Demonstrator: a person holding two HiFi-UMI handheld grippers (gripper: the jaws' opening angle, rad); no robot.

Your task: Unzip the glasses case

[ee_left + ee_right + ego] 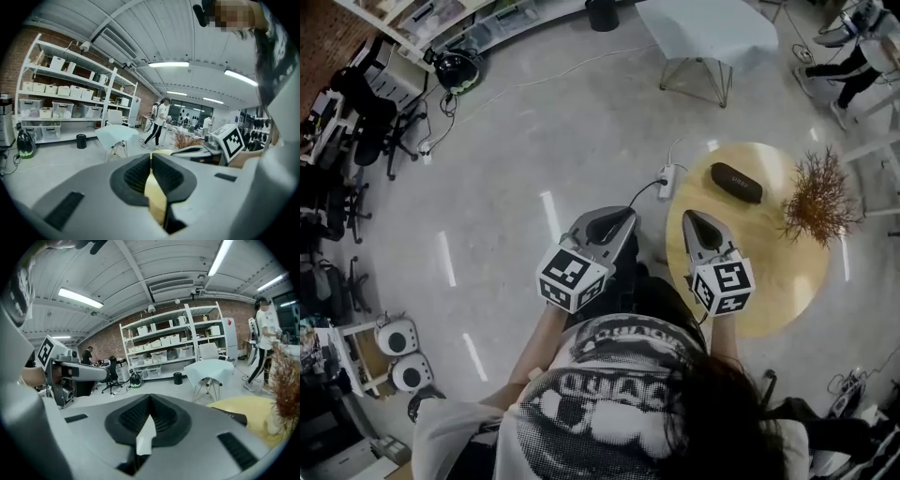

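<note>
Two grey hand-held grippers sat side by side, each with its jaws pressed together, pad against pad: the left gripper (pixel 622 218) (pixel 151 157) over the grey floor, and the right gripper (pixel 690 218) (pixel 150 400) with its tip over the near-left edge of the round pale wooden table (pixel 755 281). The black oblong zipped glasses case (pixel 736 182) (pixel 236 417) lay flat on the far part of that tabletop, at about 1 o'clock from the right gripper's tip and apart from it. Its long axis ran from 10 o'clock to 4 o'clock in the head view. A dried brown twiggy plant (pixel 818 199) stood at the case's 3 o'clock.
</note>
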